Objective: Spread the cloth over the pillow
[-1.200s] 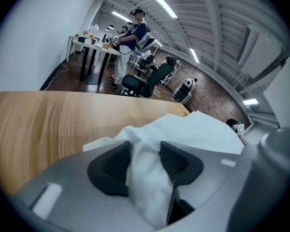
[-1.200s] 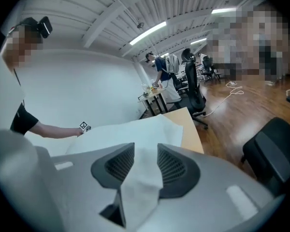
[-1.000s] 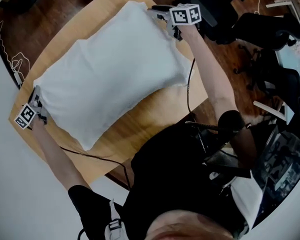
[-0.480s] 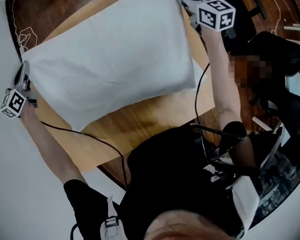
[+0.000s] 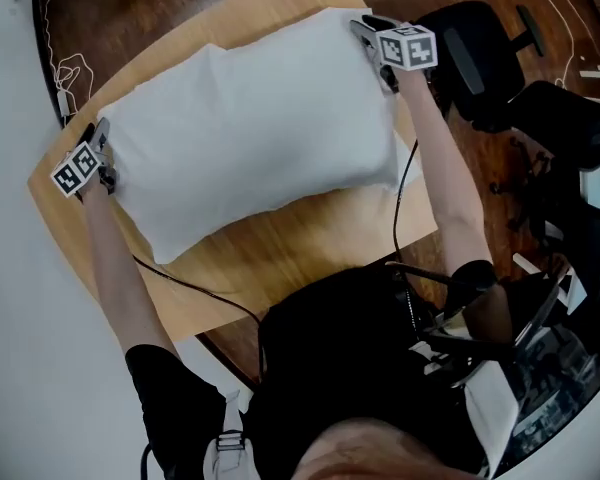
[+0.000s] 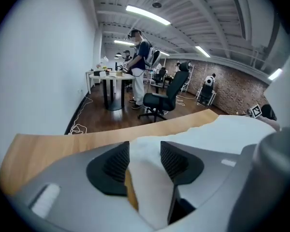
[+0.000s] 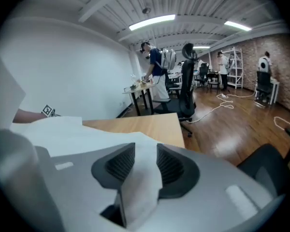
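Observation:
A white cloth (image 5: 250, 148) lies spread over a puffy pillow shape on the wooden table (image 5: 310, 238); the pillow itself is hidden under it. My left gripper (image 5: 98, 138) is at the cloth's left corner and my right gripper (image 5: 370, 33) at its far right corner. In the left gripper view (image 6: 145, 161) the jaws have just been opening, and a cloth corner (image 6: 150, 192) lies loose between them with wood showing beside it. The right gripper view (image 7: 146, 166) shows the same: its jaws have just been opening, and a cloth fold (image 7: 142, 187) rests in the gap.
A black office chair (image 5: 480, 58) stands just right of the table's far corner. A black cable (image 5: 195, 288) crosses the table's near edge. White cords (image 5: 70, 73) lie on the floor at the left. A person (image 6: 142, 62) stands at a far desk.
The cloth, held taut and raised half a second ago, has come down onto the table. Both grippers have sunk with it and drawn a little inward.

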### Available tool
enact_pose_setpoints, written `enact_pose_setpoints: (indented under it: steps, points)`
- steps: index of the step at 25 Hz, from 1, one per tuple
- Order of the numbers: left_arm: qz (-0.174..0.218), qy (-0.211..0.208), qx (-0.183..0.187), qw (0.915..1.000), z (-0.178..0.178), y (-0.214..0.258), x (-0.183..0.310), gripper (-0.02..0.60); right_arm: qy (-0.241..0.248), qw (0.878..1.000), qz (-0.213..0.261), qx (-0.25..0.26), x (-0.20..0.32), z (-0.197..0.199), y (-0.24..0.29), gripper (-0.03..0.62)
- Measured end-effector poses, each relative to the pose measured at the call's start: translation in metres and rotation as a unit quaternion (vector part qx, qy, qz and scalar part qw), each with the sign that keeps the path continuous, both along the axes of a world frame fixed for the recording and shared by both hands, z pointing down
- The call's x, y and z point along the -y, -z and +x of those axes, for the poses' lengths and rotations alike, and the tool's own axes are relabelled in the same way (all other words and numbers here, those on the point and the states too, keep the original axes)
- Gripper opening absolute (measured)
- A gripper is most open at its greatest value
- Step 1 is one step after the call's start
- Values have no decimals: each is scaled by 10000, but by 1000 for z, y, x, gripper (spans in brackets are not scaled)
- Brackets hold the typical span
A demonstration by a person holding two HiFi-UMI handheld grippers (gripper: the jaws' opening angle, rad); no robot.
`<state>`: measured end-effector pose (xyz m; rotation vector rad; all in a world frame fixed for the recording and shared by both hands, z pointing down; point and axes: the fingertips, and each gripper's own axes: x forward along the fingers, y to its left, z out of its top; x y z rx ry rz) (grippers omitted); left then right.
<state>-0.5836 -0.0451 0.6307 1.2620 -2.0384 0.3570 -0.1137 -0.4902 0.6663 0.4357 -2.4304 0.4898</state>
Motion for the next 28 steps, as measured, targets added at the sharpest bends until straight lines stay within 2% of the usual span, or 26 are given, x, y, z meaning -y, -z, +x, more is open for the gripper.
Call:
enact_pose_setpoints:
  steps: [2, 3, 5, 6, 8, 10, 12, 14, 15, 17, 22, 24, 25, 26, 27, 28]
  points:
    - [299, 69, 53, 9995, 4, 31, -39, 206, -40, 9995, -102, 288, -14, 37, 22, 141]
    - [472, -55, -44, 9989, 15, 44, -58, 206, -5, 9991, -134, 413, -28, 59, 33, 141]
    - [723, -666, -424, 9943, 56, 57, -93, 204, 136, 9979, -180, 615, -64, 108, 55, 141]
    - [706, -1081, -686, 9893, 85, 53, -114, 204, 233, 9972, -203, 680, -84, 132, 63, 141]
    - [394, -1802, -1207, 9754, 149, 32, -166, 204, 477, 9962, -266, 684, -129, 179, 73, 141]
    - [-12, -2145, -1472, 9656, 202, 1, -213, 206, 808, 9952, -382, 401, -178, 217, 62, 152]
    - [-197, -2040, -1507, 9671, 229, -31, -232, 206, 1262, 9904, -485, -277, -228, 239, 29, 183]
    - [-115, -1589, -1462, 9763, 235, -51, -232, 201, 1734, 9791, -332, -1010, -263, 240, 4, 195]
    - [-95, -1386, -1466, 9794, 236, -56, -232, 164, 1859, 9755, -240, -1156, -273, 234, 1, 194]
    - [-226, -1206, -1529, 9806, 239, -61, -241, 129, 1761, 9789, -154, -1021, -275, 221, 14, 193]
    - [-606, -1174, -1819, 9744, 235, -74, -277, 124, 1374, 9872, 101, -801, -267, 219, 55, 193]
    - [-950, -975, -1538, 9787, 219, -71, -298, 111, 1235, 9901, 185, -648, -270, 221, 66, 193]
    - [-1023, -759, -1266, 9837, 208, -60, -306, 69, 1129, 9919, 222, -533, -268, 219, 70, 193]
    - [-904, -545, -938, 9900, 198, -40, -303, 29, 996, 9938, 276, -415, -264, 217, 76, 193]
    - [-583, -440, -600, 9955, 191, -14, -287, 21, 868, 9952, 343, -289, -259, 215, 83, 193]
    - [-139, -519, -286, 9981, 189, 16, -261, 21, 800, 9958, 413, -150, -258, 209, 92, 193]
